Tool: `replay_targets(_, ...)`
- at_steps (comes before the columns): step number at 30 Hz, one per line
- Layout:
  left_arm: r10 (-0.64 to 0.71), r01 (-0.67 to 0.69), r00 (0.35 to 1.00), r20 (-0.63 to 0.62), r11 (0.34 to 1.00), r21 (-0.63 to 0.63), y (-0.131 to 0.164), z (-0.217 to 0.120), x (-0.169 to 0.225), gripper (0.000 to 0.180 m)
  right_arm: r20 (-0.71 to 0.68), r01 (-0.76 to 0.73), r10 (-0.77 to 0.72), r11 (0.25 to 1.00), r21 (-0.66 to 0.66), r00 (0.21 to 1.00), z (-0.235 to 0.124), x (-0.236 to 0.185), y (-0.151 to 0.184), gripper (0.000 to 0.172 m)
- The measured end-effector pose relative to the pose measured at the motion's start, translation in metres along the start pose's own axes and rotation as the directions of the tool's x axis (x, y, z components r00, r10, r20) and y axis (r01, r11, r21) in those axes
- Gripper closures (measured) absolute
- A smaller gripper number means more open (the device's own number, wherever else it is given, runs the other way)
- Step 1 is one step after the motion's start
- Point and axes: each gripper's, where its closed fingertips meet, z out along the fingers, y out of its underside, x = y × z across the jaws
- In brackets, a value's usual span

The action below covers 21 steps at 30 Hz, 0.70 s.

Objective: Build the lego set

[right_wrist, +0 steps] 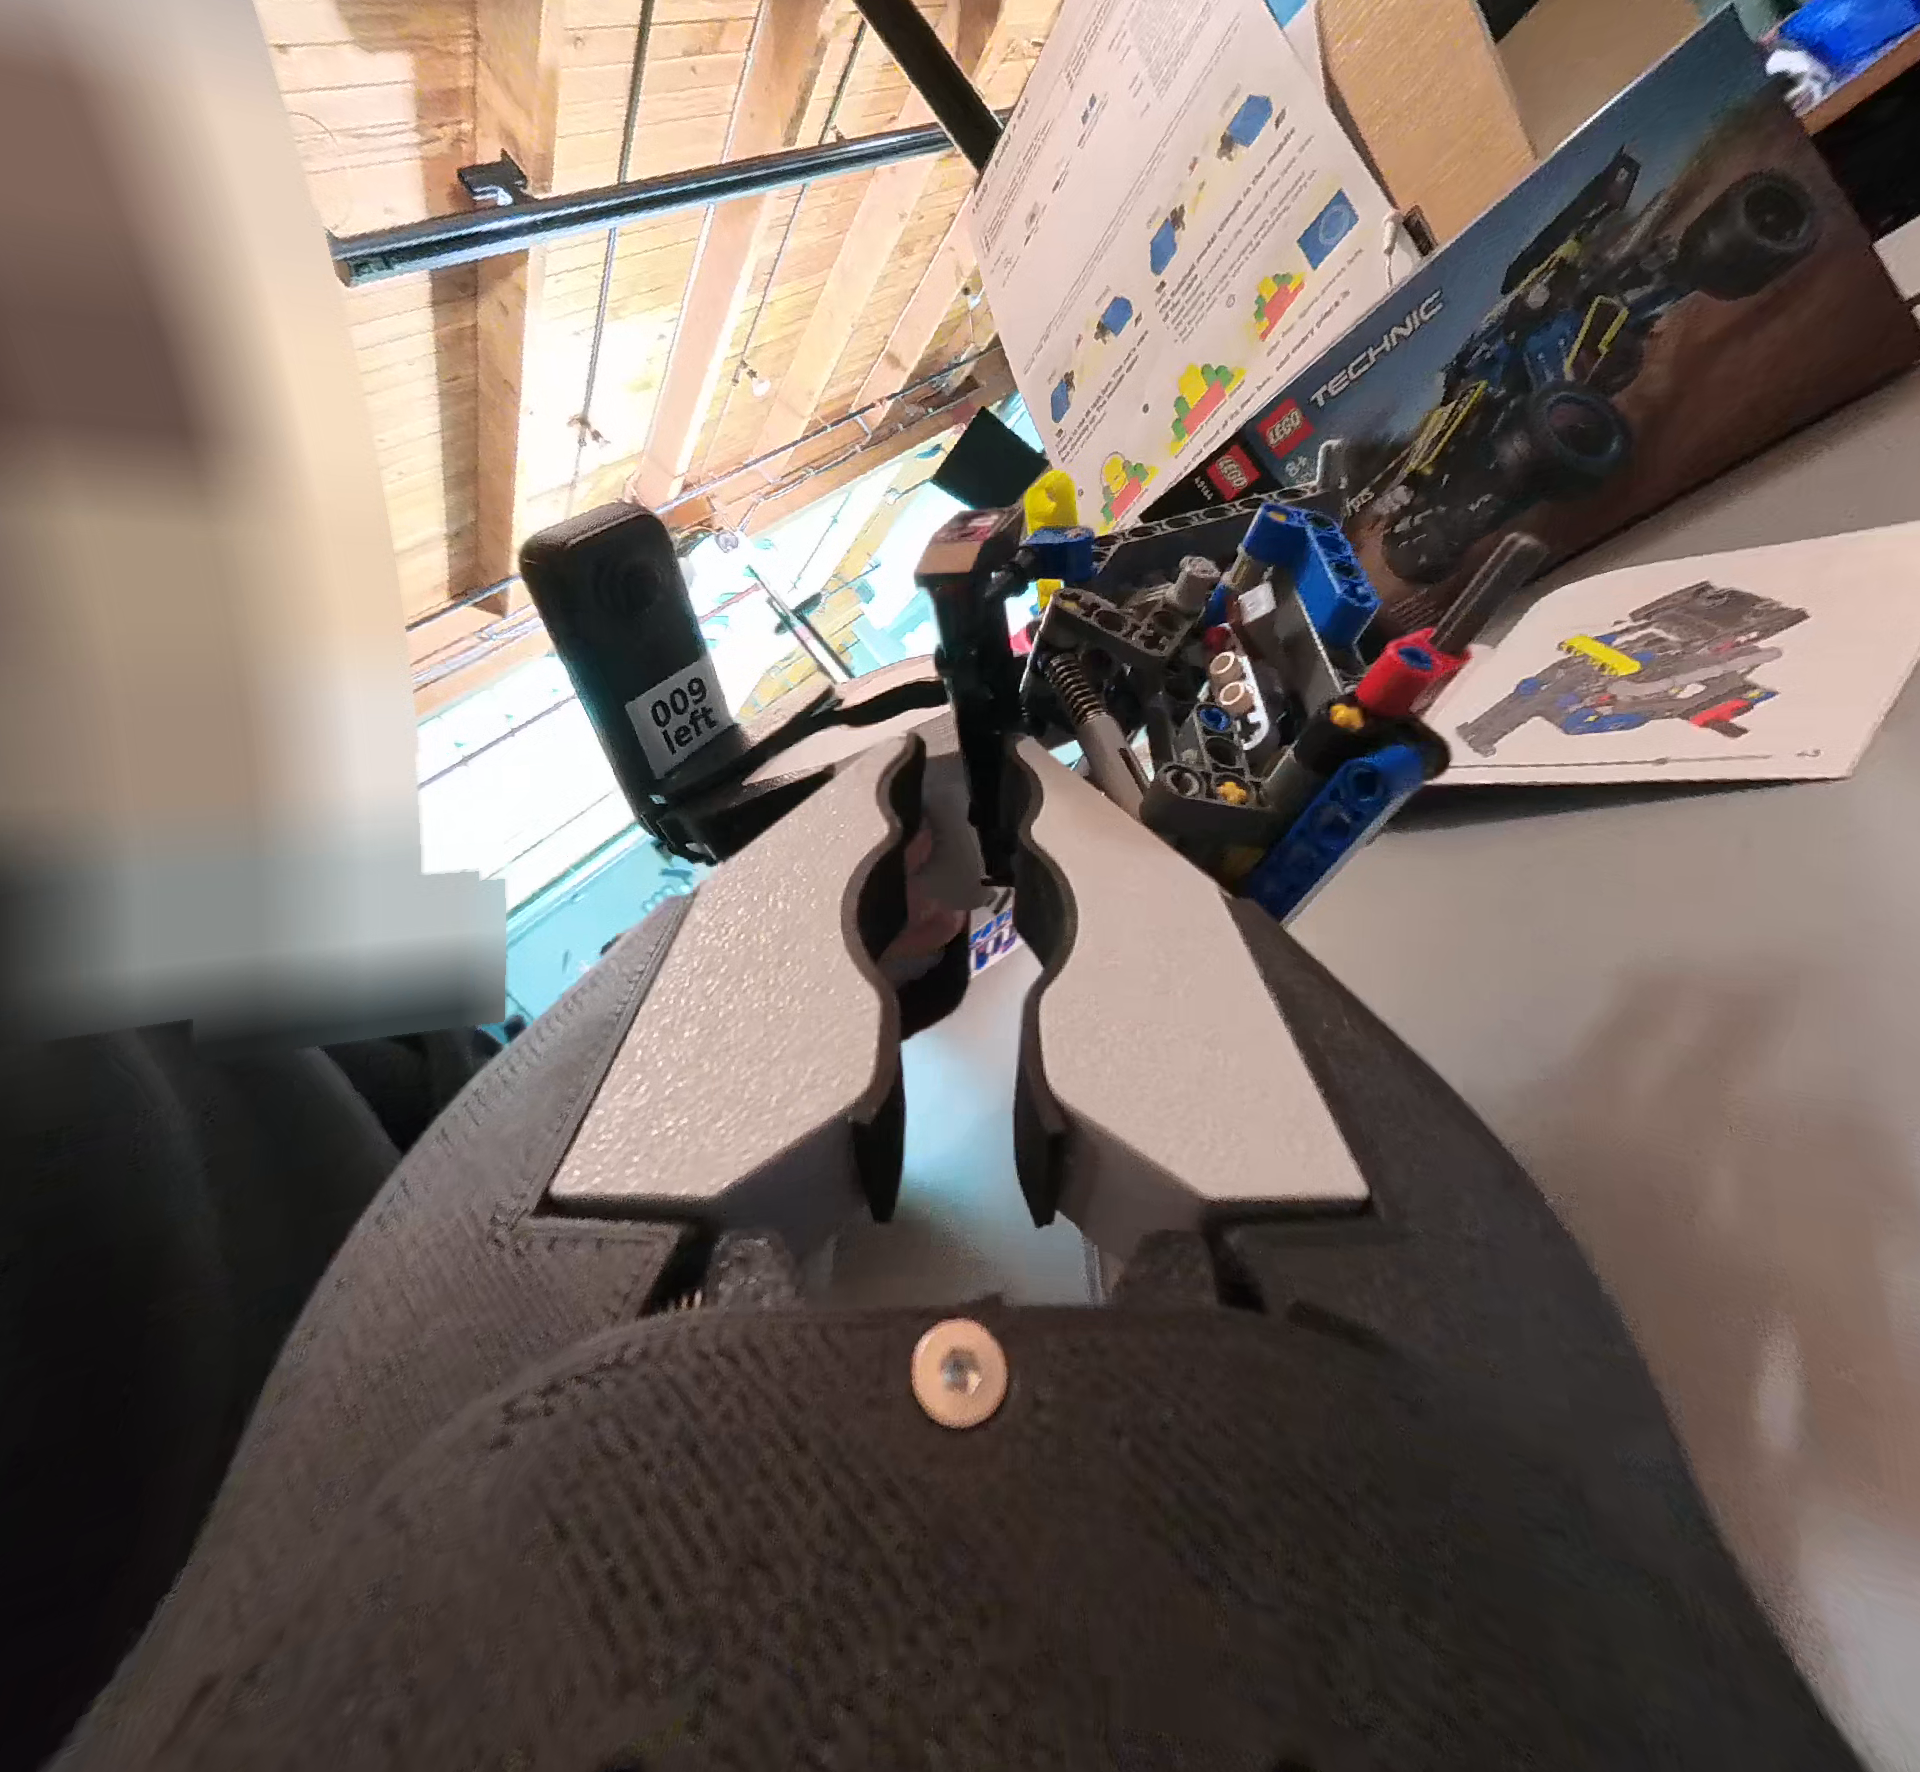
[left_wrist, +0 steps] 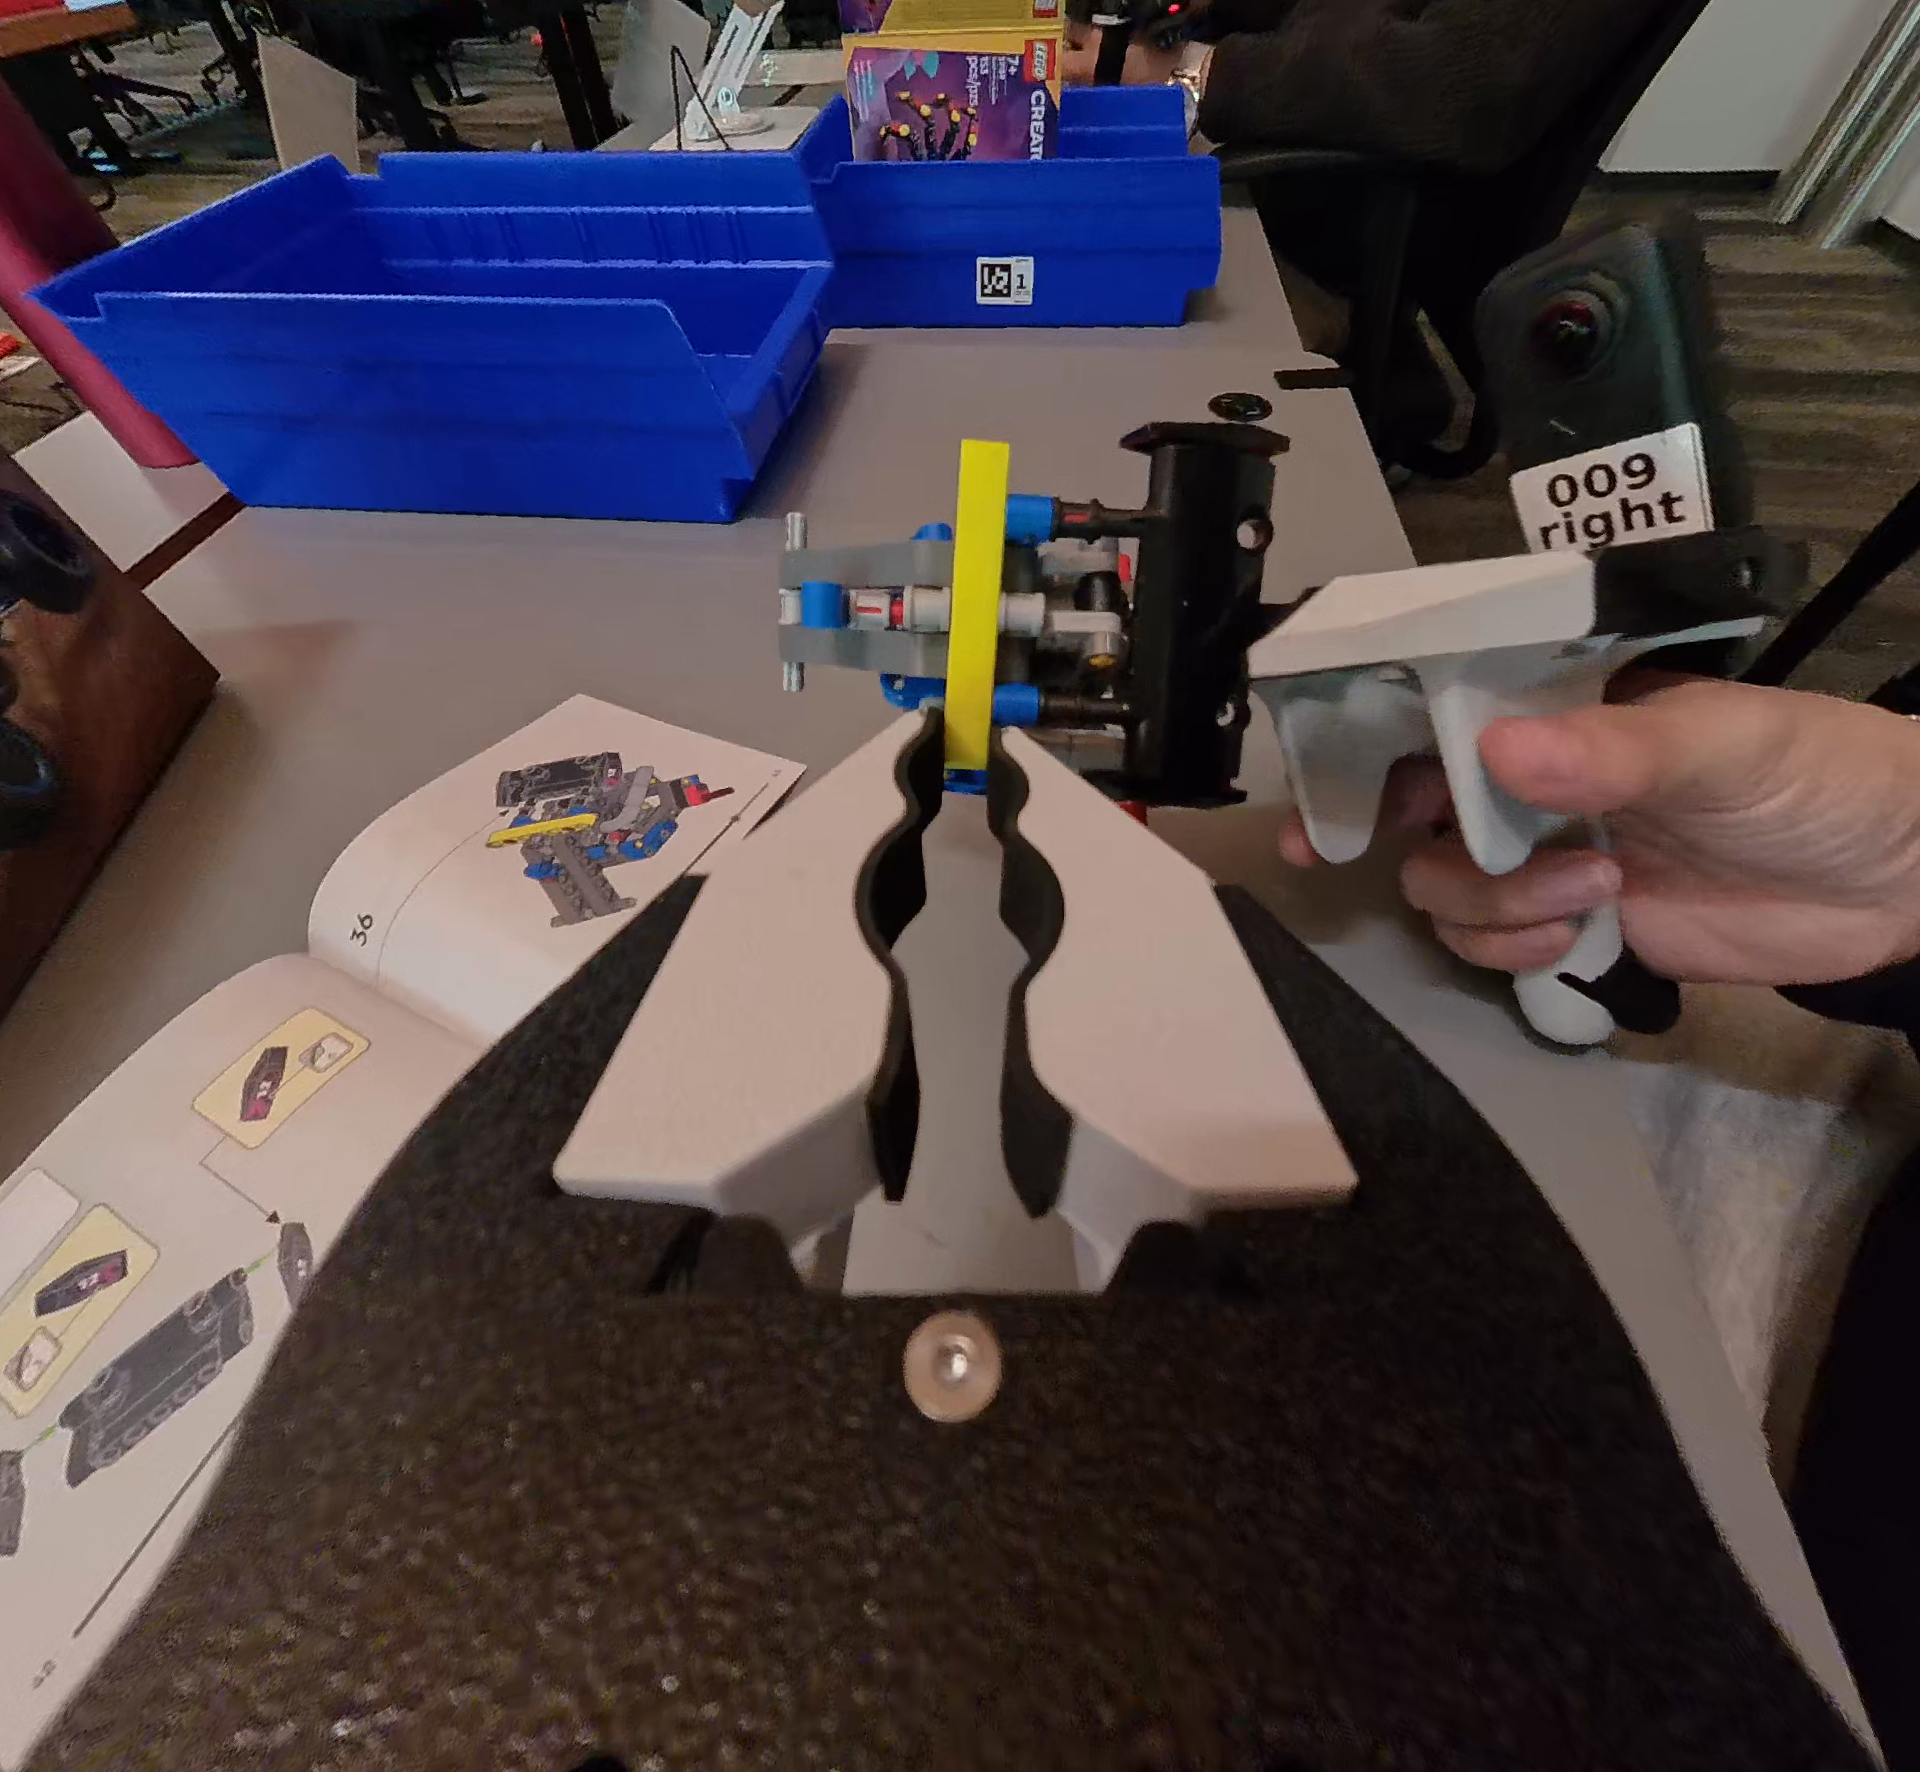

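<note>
Yellow beam (left_wrist: 978,610) is being pinched at its lower end by the left gripper (left_wrist: 968,754), against a brick-built chassis (left_wrist: 1039,621) held above the tabletop (left_wrist: 582,600). The chassis's black panel (right_wrist: 982,683) is being clamped by the right gripper (right_wrist: 974,792). An open instruction booklet (left_wrist: 436,901) is lying just beside; blue bins (left_wrist: 468,340) and printed toy boxes (left_wrist: 956,39) are standing farther off, each gripper's camera bearing a white label.

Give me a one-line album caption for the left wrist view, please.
Left claw pinches a yellow beam on a brick model that the right claw grips.
</note>
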Motion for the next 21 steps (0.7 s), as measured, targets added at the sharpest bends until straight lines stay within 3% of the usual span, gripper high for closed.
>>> replay_targets(10,-0.072,0.073,0.997,-0.02,0.997,0.031,-0.0021,0.0008,0.0031,0.176,-0.065,0.083,-0.08,0.996,0.038,0.995,0.0009,0.003,-0.0004,0.168)
replay_targets(18,0.081,-0.078,0.996,-0.05,0.996,0.05,-0.0047,0.001,0.0061,0.176,-0.047,0.002,-0.001,1.0,0.015,0.999,-0.0017,0.0029,0.0,0.168)
replay_targets(21,0.106,-0.102,0.991,-0.082,0.993,0.054,-0.0018,0.004,0.0065,0.176,-0.082,0.031,-0.033,0.999,-0.022,0.996,-0.0027,0.0052,0.0033,0.167)
